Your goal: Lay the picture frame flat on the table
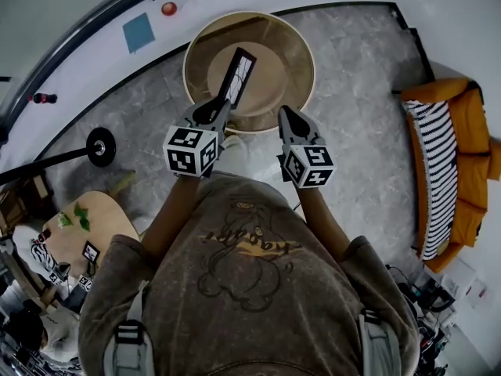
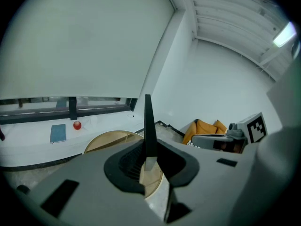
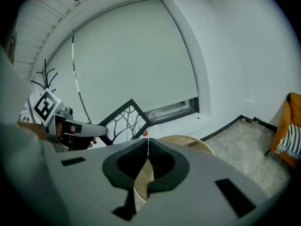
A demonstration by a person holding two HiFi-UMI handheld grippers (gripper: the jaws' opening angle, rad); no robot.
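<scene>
A black picture frame (image 1: 239, 75) with a branch drawing hangs tilted above the round wooden table (image 1: 293, 49). My left gripper (image 1: 224, 106) is shut on its lower edge. In the left gripper view the frame (image 2: 148, 121) shows edge-on as a thin black bar clamped between the jaws of the left gripper (image 2: 149, 149), with the table (image 2: 110, 140) behind it. My right gripper (image 1: 285, 114) hovers over the table's near rim, right of the frame and apart from it. In the right gripper view the right gripper (image 3: 147, 142) is shut with nothing in it, and the frame (image 3: 123, 124) shows at the left.
An orange sofa (image 1: 462, 171) with a striped cushion stands at the right. A blue book (image 1: 138, 31) and a red ball (image 1: 168, 8) lie on the window ledge beyond the table. A black round stand base (image 1: 100, 146) and a second wooden table (image 1: 102, 222) are at the left.
</scene>
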